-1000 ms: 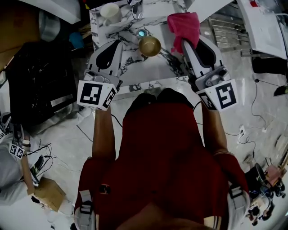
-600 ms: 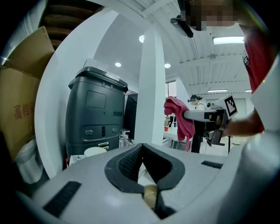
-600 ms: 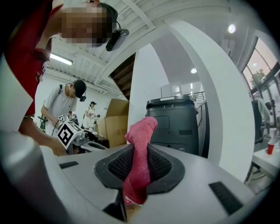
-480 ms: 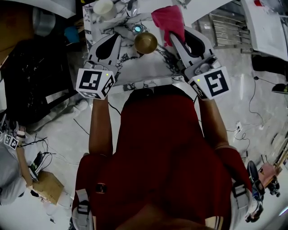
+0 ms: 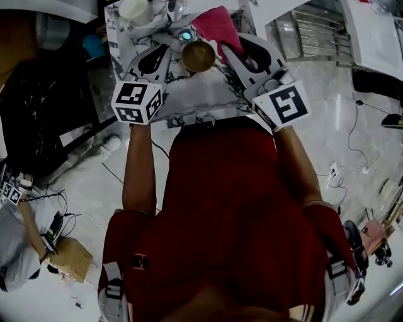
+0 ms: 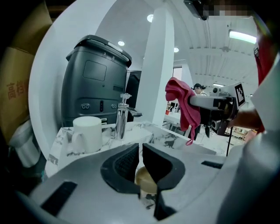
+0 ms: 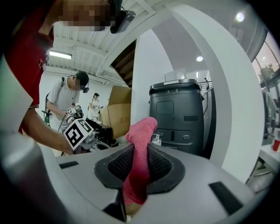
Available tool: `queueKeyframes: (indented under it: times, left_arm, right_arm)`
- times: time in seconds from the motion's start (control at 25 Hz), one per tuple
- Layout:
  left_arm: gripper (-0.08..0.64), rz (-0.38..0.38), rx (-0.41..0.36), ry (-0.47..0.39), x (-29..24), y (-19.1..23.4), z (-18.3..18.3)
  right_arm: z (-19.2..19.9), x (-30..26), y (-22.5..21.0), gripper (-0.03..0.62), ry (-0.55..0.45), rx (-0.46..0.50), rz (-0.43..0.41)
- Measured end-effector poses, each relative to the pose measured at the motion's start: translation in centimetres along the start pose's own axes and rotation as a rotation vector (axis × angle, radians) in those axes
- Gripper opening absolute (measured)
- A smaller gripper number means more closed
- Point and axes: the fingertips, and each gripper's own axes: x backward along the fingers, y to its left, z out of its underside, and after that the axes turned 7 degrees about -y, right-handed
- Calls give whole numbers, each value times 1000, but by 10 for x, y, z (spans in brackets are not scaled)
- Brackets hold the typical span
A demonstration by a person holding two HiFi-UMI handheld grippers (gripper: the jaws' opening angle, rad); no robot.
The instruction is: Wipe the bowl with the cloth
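A small brass-coloured bowl (image 5: 198, 56) stands on the marble-patterned table (image 5: 208, 94), between my two grippers. My left gripper (image 5: 162, 51) is just left of the bowl, shut and empty; in the left gripper view the bowl (image 6: 145, 180) shows low behind the closed jaws (image 6: 140, 151). My right gripper (image 5: 228, 51) is just right of the bowl, shut on a pink cloth (image 5: 217, 26) that hangs from its jaws. In the right gripper view the pink cloth (image 7: 136, 164) is pinched between the pads and sticks up above them.
A white mug (image 5: 133, 9) and a metal tap-like stand (image 6: 121, 117) are at the table's far left. A small blue-lit object (image 5: 186, 36) lies just beyond the bowl. A dark grey bin (image 6: 94, 83) stands behind the table. Other people work in the background.
Both grippers have come down and drawn closer to the bowl, one on each side. The cloth has stayed in the right gripper.
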Motion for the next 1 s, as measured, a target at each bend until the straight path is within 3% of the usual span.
queueKeyframes:
  times: [0.44, 1.0]
  left_arm:
    - [37, 31, 64, 187, -32, 11, 58]
    - [101, 64, 166, 397, -58, 12, 126]
  right_arm:
    - [49, -14, -1, 74, 134, 19, -28]
    - [122, -35, 9, 74, 409, 73, -84]
